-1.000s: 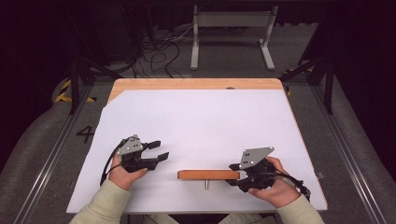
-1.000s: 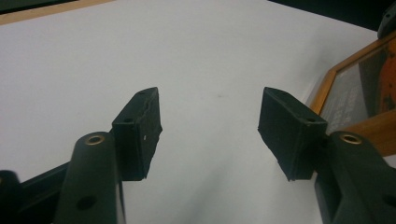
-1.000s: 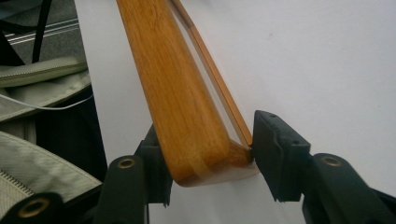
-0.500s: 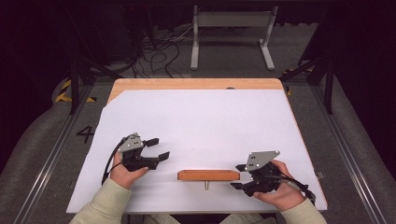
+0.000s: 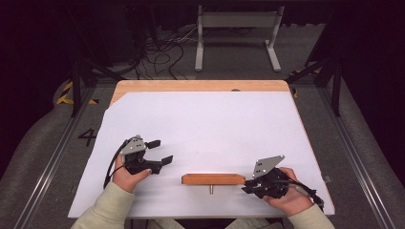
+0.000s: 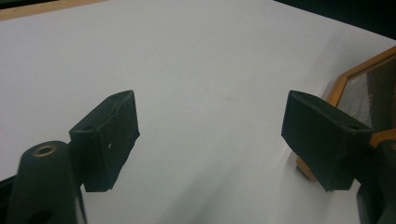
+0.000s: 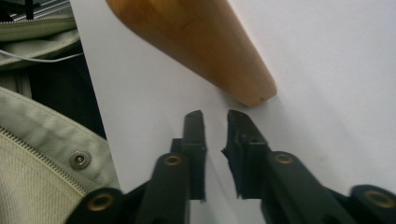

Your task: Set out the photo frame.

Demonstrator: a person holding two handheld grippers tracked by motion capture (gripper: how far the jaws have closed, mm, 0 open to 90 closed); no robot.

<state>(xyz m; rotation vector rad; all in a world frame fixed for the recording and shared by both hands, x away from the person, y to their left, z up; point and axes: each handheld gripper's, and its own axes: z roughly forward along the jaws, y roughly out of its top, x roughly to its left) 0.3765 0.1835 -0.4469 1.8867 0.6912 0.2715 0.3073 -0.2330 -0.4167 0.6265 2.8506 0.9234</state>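
Wooden block (image 5: 213,179) free, right tool (image 7: 215,122) nearly shut, empty

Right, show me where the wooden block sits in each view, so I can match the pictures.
High view: the block lies near the table's front edge, between the two hands, closer to the right tongs.
Left gripper view: its orange edge is at the right, behind the right-hand jaw.
Right gripper view: it runs from top centre down to a rounded end just ahead of the jaws.
Shared landmark: the white sheet under it.
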